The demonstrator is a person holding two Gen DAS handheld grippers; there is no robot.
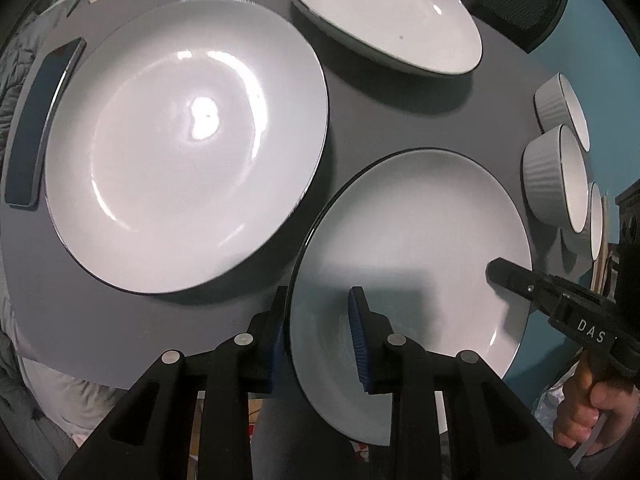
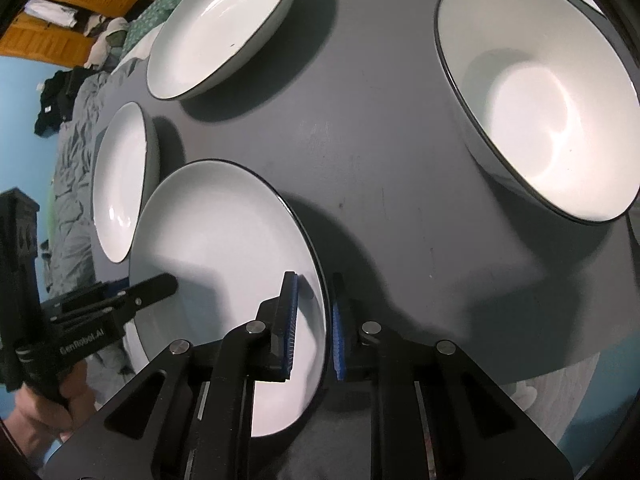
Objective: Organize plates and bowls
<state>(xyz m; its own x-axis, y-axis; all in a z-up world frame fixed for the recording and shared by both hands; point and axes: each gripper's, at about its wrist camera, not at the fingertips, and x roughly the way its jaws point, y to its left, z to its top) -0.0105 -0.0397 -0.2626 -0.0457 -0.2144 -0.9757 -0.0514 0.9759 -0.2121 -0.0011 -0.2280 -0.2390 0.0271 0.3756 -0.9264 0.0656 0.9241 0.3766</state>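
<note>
item: near plate point(image 1: 420, 240), white with a dark rim, at the front edge of the grey table point(image 1: 352, 120), partly overhanging it. whether it is lifted or resting cannot be told.

tools: left gripper point(image 1: 318, 336) straddles the plate's left rim, one blue pad under or outside the edge, one over the white face; a gap shows at the inner pad, so a firm clamp cannot be confirmed. right gripper point(image 2: 314, 324) straddles the opposite rim, blue pads close on either side of the edge; contact cannot be told.

other stock, left view: large plate point(image 1: 184, 144) just beside the near plate, apart from it; shallow dish point(image 1: 384, 16) at the far side; two ribbed small bowls point(image 1: 556, 176) in a row at the right edge, possibly a third behind. a dark phone point(image 1: 36, 120) lies left of the large plate. right view adds a deep bowl point(image 2: 536, 96) well apart from the plates.

status, as judged: early. every piece lies singly; nothing stacked or nested. remaining: plates gathered into one pile, bowls nested, probably starting with the near plate going onto the large plate.
</note>
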